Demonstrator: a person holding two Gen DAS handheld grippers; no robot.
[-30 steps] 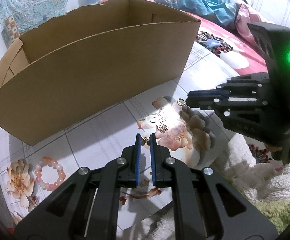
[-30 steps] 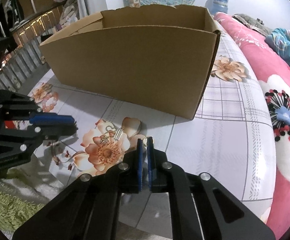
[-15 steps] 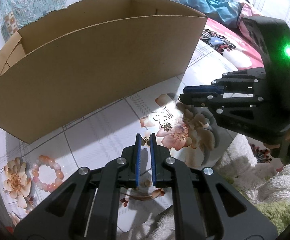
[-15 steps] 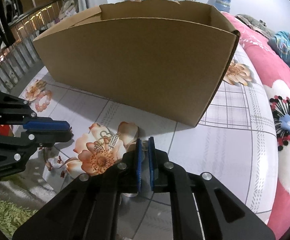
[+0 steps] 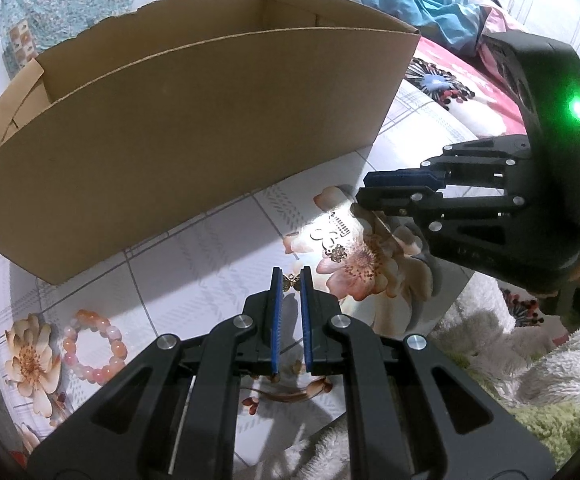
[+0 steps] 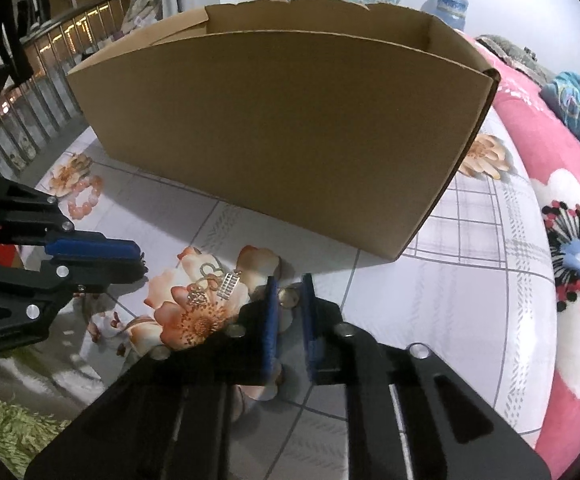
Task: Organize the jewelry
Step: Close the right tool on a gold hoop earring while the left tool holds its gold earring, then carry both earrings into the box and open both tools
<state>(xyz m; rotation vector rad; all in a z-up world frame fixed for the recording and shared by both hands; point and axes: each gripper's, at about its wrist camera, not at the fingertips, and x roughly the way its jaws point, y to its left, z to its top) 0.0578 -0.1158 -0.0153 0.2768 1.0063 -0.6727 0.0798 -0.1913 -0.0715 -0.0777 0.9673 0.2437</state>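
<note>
Both tongs nearer cardboard box (image 5: 194, 128); butterfly charm (image 5: 291, 281), ring (image 6: 288, 295) half-hidden

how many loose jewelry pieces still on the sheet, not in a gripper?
4: beaded bracelet at left near the cardboard box; looped charm, comb-like charm and filigree charm clustered on the printed flower. The box could hide more.

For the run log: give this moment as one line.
left claw: shut on charm | right claw: shut on ring | box: ahead

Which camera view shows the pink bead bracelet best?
The left wrist view: the pink bead bracelet lies as a whole ring, large and unobstructed, near the cardboard box. In the right wrist view it is small and blurred, far left.
</note>
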